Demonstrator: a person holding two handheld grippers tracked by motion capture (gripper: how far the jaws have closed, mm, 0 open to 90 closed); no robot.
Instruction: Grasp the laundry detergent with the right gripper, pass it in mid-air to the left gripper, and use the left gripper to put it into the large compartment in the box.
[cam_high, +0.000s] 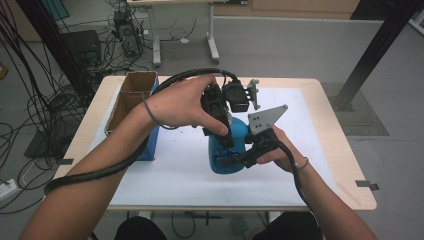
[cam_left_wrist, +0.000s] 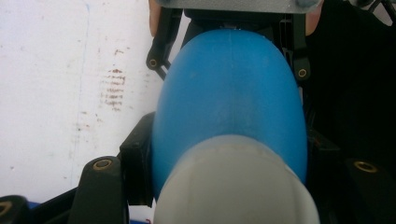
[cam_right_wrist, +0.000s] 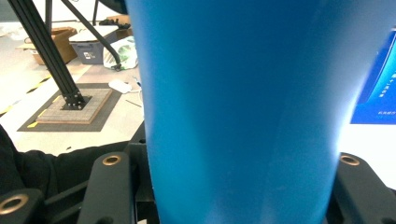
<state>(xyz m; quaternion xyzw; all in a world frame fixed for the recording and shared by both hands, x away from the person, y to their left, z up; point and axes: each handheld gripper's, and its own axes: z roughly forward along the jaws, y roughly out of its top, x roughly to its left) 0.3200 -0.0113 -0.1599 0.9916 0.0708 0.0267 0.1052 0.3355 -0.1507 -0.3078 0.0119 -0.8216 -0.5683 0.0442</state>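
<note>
A blue bottle (cam_high: 226, 148) with a white cap (cam_left_wrist: 236, 184) is held just above the white mat between both grippers. My left gripper (cam_high: 223, 131) comes down from above and is shut on the bottle's shoulder just under the cap, a black finger (cam_left_wrist: 100, 186) on each side of the bottle (cam_left_wrist: 229, 93). My right gripper (cam_high: 239, 158) reaches in from the right and is shut across the bottle's lower body (cam_right_wrist: 243, 107), its fingers (cam_right_wrist: 109, 186) pressing both flanks. The right gripper's black links (cam_left_wrist: 159, 46) show beyond the bottle in the left gripper view.
An open cardboard box (cam_high: 131, 96) and a blue box (cam_high: 151, 145) stand at the table's left edge. A white mat (cam_high: 180, 175) covers most of the tabletop. Black frame posts (cam_high: 382, 42) and tangled cables (cam_high: 30, 105) surround the table.
</note>
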